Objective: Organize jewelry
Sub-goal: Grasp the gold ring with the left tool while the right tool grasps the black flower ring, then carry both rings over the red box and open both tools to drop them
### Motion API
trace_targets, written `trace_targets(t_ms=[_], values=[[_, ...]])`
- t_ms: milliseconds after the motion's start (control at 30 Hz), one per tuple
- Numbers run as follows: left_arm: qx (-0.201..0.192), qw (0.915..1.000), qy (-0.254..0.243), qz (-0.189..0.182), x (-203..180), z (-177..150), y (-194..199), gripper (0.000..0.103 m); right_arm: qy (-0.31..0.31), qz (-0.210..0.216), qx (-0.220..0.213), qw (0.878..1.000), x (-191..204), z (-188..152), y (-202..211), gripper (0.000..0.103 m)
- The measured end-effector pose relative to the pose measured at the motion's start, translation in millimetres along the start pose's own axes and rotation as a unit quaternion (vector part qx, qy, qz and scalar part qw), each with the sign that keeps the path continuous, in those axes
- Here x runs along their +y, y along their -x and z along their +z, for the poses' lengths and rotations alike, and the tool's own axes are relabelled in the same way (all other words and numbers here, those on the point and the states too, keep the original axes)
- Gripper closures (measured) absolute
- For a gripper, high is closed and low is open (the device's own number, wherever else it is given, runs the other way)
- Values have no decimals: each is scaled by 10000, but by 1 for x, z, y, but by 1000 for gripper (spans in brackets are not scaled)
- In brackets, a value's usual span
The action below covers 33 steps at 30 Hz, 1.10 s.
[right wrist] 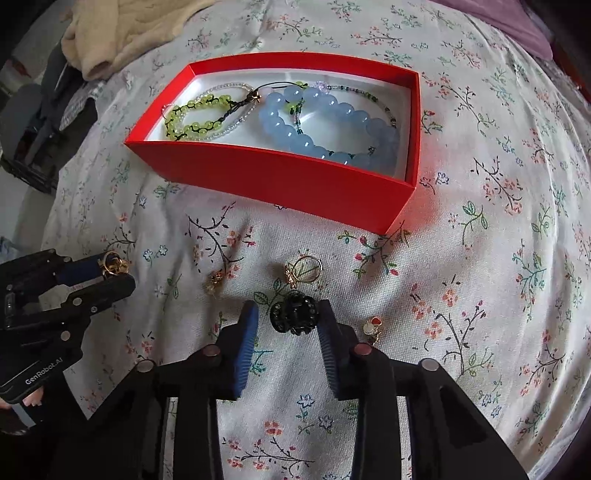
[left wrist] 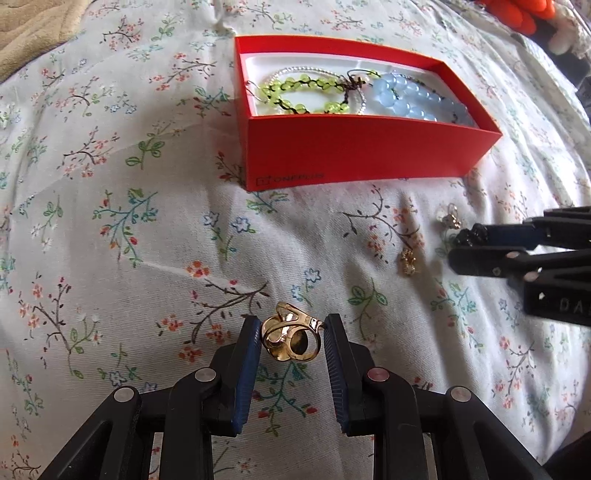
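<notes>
Red cardboard box [right wrist: 280, 181]: beaded bracelets in | left gripper [left wrist: 291, 341] clamps gold ring [left wrist: 291, 339] | right gripper [right wrist: 288, 319] pinches black ring [right wrist: 294, 314] | three small gold pieces left on floral bedsheet [right wrist: 480, 295]

Floral bedsheet [right wrist: 480, 258] covers bed w/ beige blanket [right wrist: 122, 33] bunched at its far-left edge, daylight across it.

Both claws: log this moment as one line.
left claw: shut on gold ring | right claw: around black ring, contact unclear | red box: holds bracelets
</notes>
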<state>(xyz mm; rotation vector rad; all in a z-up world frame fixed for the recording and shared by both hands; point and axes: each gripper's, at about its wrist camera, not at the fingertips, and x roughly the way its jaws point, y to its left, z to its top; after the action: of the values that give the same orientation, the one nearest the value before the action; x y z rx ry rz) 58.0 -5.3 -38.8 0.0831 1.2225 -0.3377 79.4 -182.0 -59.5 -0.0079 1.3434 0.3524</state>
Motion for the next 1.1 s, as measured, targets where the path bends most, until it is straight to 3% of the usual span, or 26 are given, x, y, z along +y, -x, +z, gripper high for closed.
trace_targets(t_ms=[333, 733, 1100], values=[[-222, 9990, 383, 85, 26, 3, 16, 75, -349, 157, -217, 9990, -16, -7, 27, 77], [-739, 9931, 906, 128, 53, 11, 43, 75, -614, 416, -809, 9940, -18, -1, 77, 77], [-1272, 9868, 992, -120, 46, 31, 55, 75, -996, 501, -1040, 9883, -36, 16, 88, 77]])
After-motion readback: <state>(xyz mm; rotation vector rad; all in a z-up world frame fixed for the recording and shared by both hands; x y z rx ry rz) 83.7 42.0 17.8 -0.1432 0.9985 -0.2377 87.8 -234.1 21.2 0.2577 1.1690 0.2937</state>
